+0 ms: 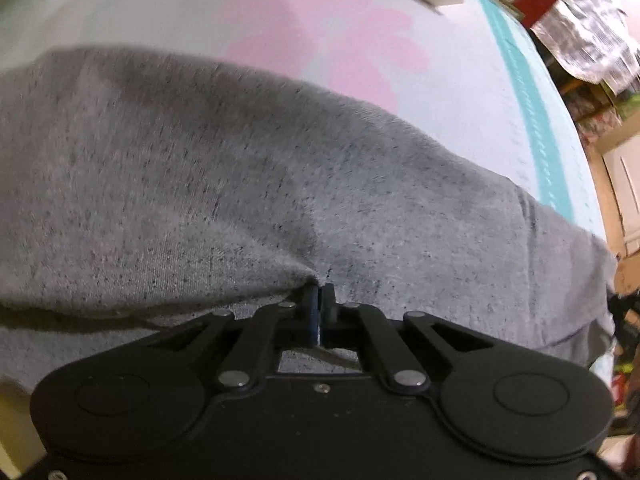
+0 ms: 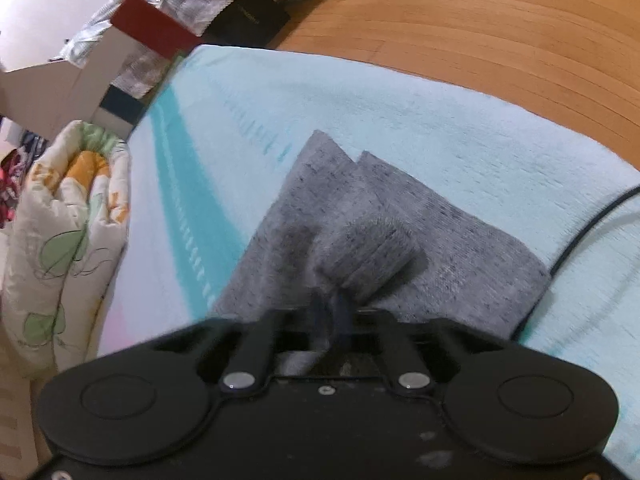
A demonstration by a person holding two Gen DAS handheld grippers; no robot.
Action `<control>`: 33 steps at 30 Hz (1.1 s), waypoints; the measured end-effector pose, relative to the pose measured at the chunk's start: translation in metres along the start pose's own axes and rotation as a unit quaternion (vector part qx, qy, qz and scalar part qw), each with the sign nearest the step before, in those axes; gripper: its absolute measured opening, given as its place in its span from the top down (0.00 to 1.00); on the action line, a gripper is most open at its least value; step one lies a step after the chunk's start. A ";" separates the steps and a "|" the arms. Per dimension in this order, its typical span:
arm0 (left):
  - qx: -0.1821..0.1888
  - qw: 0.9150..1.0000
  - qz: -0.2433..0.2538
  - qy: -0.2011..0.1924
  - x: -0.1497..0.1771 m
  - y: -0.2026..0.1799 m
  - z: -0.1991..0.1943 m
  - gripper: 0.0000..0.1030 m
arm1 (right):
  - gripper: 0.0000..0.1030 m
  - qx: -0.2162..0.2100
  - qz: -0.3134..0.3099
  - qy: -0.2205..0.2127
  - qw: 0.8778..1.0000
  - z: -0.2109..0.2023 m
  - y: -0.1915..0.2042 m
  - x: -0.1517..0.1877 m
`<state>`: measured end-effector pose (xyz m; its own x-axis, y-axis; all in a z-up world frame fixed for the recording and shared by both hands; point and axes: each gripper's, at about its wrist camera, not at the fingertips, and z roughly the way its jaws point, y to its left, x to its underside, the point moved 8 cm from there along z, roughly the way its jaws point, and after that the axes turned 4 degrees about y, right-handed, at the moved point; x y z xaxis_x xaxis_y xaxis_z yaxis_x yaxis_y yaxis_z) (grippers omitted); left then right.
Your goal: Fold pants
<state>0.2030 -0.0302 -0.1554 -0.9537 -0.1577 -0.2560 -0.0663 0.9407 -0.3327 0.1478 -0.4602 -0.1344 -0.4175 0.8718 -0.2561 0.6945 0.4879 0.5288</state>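
Grey knit pants [image 1: 224, 168] lie spread across a pale bedcover [image 1: 132, 8] and fill most of the left wrist view. My left gripper [image 1: 319, 294] is shut, its tips pinching a raised fold of the grey cloth at the near edge. In the right wrist view the pants [image 2: 460, 248] end in two stacked leg ends [image 2: 332, 160] pointing away. My right gripper [image 2: 330, 306] is shut on a ribbed cuff [image 2: 376, 252] that bunches up just past its blurred fingertips.
The light blue bedcover [image 2: 400, 108] carries a teal stripe [image 2: 188, 184] and a pink print [image 1: 320, 40]. A rolled floral quilt [image 2: 68, 220] lies at the left, a black cable [image 2: 580, 236] at the right. Wooden floor [image 2: 500, 20] lies beyond the bed edge.
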 end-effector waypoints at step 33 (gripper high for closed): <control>0.015 0.998 0.050 -0.029 -0.007 -0.021 -0.065 0.99 | 0.70 -0.031 -0.002 -0.008 0.999 -0.044 0.002 -0.003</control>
<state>0.1921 -0.0295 -0.0877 -0.9365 -0.0814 -0.3412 0.0380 0.9434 -0.3294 0.1246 -0.4637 -0.0975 -0.4098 0.8708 -0.2717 0.6548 0.4881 0.5771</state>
